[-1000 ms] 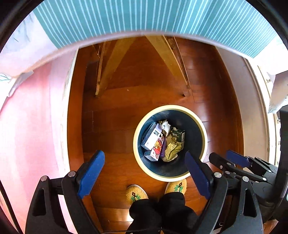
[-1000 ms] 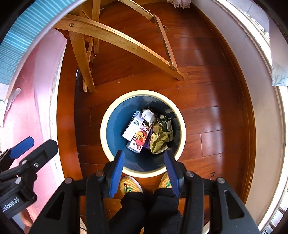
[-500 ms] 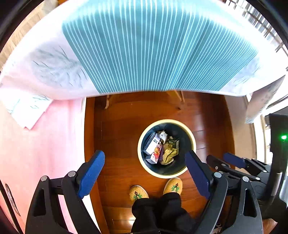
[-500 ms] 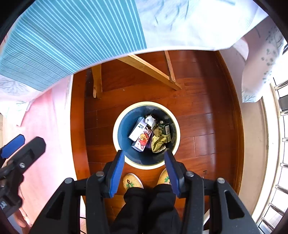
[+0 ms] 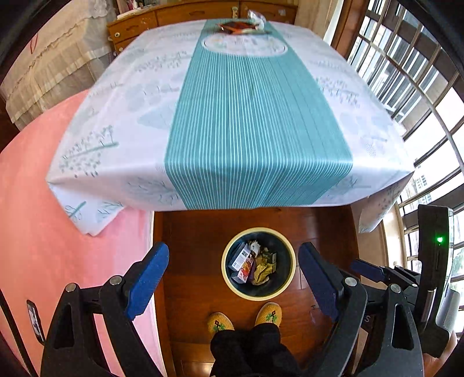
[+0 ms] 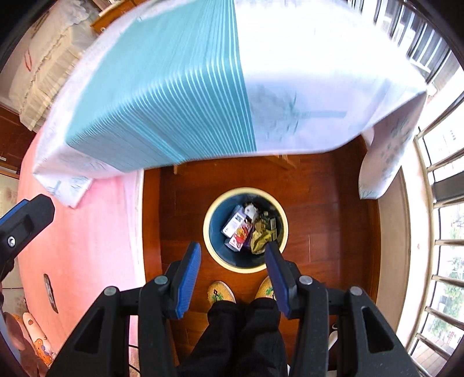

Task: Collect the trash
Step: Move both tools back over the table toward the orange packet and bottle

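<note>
- Left wrist view: the left claw [image 5: 233, 268] points steeply down at the floor, its blue pads set wide apart with nothing between them.
- Framed between those pads, on the wooden floor [image 5: 197, 232], stands a round trash bin [image 5: 230, 282] with a pale yellow rim and dark blue inside.
- The bin holds the trash [image 5: 253, 262]: a white carton, a red-printed packet, a crumpled yellowish wrapper and a dark green box, lying together at the bottom.
- Just below the bin in the picture are the person's two yellow patterned slippers [image 5: 271, 313] and black trouser legs.
- Above the bin spreads the surface [image 5: 116, 116], under a white cloth with a teal striped band down the middle.
- At its far end lie a reddish-brown item [image 5: 236, 27] and something crinkly and clear; both are too small to identify.
- A pink rug [image 5: 72, 246] lies on the floor to the left.
- At the right edge the right claw [image 5: 374, 268] shows partly.
- Right wrist view: the right claw [image 6: 233, 259] also points down, pads about half apart and empty.
- The bin [image 6: 208, 243] sits just beyond its fingertips; the right pad overlaps the rim in the picture.
- Barred windows [image 6: 443, 174] run along the right side.
</note>
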